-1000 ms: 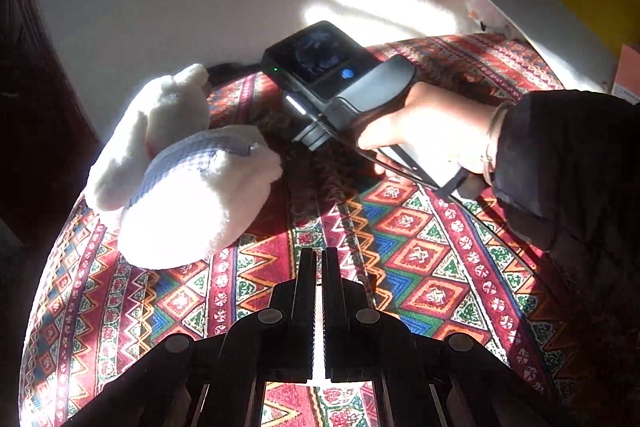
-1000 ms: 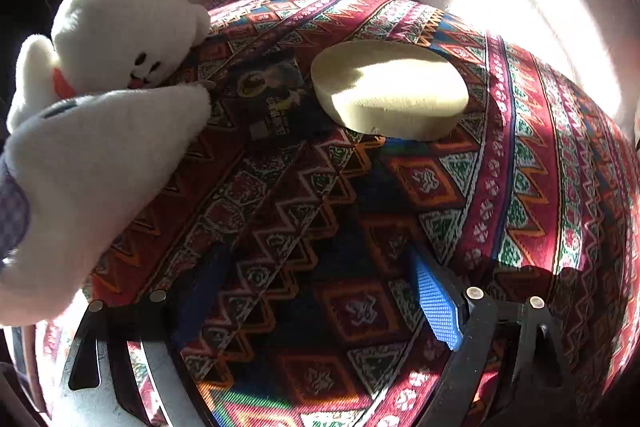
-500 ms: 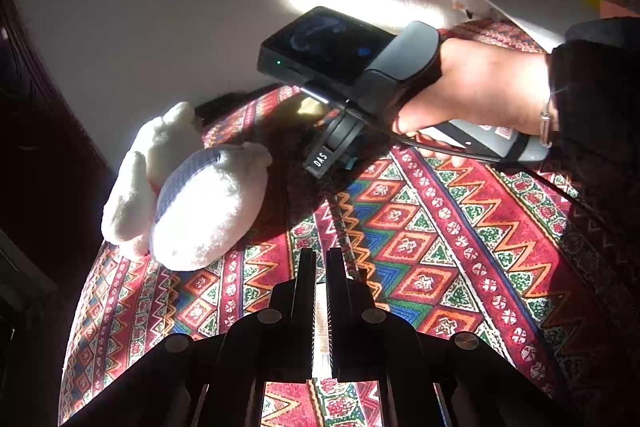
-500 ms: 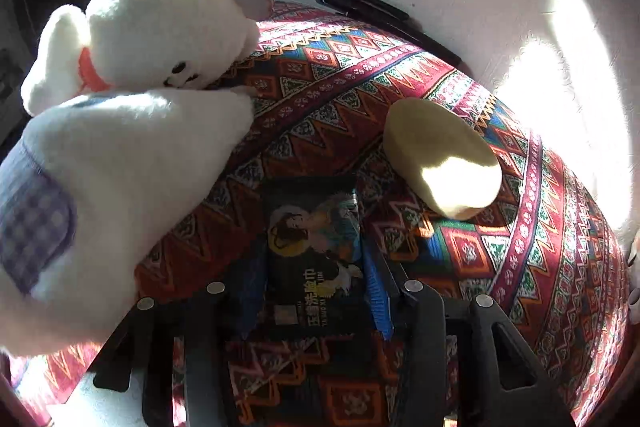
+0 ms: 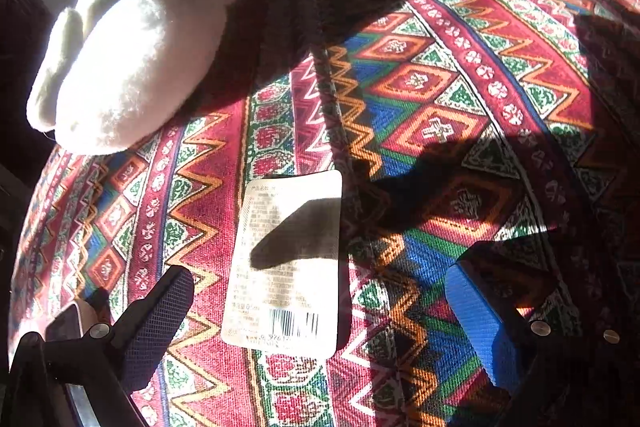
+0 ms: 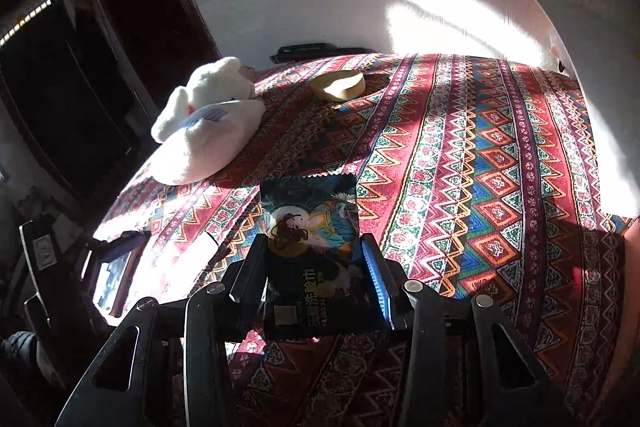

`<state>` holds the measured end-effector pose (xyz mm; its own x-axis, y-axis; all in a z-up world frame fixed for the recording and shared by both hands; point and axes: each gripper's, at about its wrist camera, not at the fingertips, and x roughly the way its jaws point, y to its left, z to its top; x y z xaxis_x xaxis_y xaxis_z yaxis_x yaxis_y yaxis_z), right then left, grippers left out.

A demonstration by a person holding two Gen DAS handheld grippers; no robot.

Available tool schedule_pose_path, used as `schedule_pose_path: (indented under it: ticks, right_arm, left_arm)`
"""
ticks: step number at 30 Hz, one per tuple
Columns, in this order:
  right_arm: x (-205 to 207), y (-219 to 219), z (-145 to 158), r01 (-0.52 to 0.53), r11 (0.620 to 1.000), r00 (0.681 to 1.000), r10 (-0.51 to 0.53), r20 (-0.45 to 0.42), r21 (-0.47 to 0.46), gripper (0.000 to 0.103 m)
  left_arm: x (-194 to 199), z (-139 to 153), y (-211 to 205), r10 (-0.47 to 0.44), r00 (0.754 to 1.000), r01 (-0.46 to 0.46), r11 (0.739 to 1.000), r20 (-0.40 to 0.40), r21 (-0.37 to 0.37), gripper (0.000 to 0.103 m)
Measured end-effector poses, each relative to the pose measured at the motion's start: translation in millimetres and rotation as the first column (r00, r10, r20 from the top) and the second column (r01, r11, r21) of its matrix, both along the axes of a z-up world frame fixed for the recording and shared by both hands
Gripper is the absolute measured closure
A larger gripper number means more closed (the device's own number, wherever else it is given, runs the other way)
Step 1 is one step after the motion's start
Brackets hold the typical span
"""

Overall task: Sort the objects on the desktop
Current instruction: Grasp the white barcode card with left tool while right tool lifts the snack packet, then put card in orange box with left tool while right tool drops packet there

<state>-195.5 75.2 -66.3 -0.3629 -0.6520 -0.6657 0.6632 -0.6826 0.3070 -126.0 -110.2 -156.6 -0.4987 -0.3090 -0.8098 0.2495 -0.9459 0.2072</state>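
Spread wide, the left gripper (image 5: 320, 315) frames a white packet (image 5: 286, 263) lying label-up on the patterned cloth (image 5: 460, 75), low in the frame – neither finger touches it. Jaws of the right gripper (image 6: 314, 279) pinch a dark illustrated packet (image 6: 312, 227) at lower centre, lifted above the cloth. Farther off, a white plush toy (image 6: 204, 123) lies at upper left, with a pale round sponge (image 6: 338, 85) near it by the wall
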Motion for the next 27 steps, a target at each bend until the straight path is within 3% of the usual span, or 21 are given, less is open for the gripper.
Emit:
schedule_pose_path:
  ticks: [1,3,6,7,8,9,10,12,17,27]
  right_arm:
    - [4,6,-3,0.011,1.000,1.000,-0.011,0.011,-0.018,0.055]
    - [9,13,-3,0.016,0.999,1.000,-0.015,0.025,-0.029,0.055]
    - [12,10,0,-0.006,0.999,1.000,0.006,0.005,-0.041,0.055]
    - [13,9,2,-0.015,0.999,1.000,0.015,-0.005,-0.046,0.055]
    - [13,4,2,-0.027,0.998,1.000,0.027,-0.010,-0.050,0.055]
    - [16,3,4,-0.035,0.998,0.999,0.034,-0.018,-0.049,0.055]
    - [19,0,5,-0.041,0.998,0.999,0.040,-0.033,-0.042,0.055]
    - [24,-4,9,-0.053,0.998,0.997,0.051,-0.058,-0.031,0.055]
    - [32,-1,22,-0.072,0.996,0.993,0.067,-0.098,-0.055,0.055]
    - [49,38,46,-0.035,0.993,0.991,0.019,-0.136,-0.112,0.055]
  left_arm:
    - [-2,-5,-15,0.033,0.999,-0.035,0.993,0.014,0.113,0.000]
    - [-1,-4,-32,0.071,0.997,-0.073,0.976,0.014,0.205,0.006]
    - [8,4,-28,0.064,0.998,-0.057,0.966,-0.019,0.254,0.053]
    - [12,7,-31,0.058,0.998,-0.042,0.943,-0.036,0.331,0.067]
    - [16,10,-34,0.053,0.997,-0.027,0.912,-0.054,0.409,0.089]
    - [21,13,-37,0.050,0.996,-0.009,0.876,-0.072,0.483,0.090]
    - [26,16,-39,0.061,0.995,-0.013,0.866,-0.081,0.499,0.090]
    - [32,22,-36,0.057,0.993,0.001,0.870,-0.102,0.493,0.091]
    - [48,50,-26,0.023,0.981,0.087,0.836,-0.192,0.541,0.091]
    - [70,96,31,-0.049,0.955,0.200,0.831,-0.291,0.518,0.091]
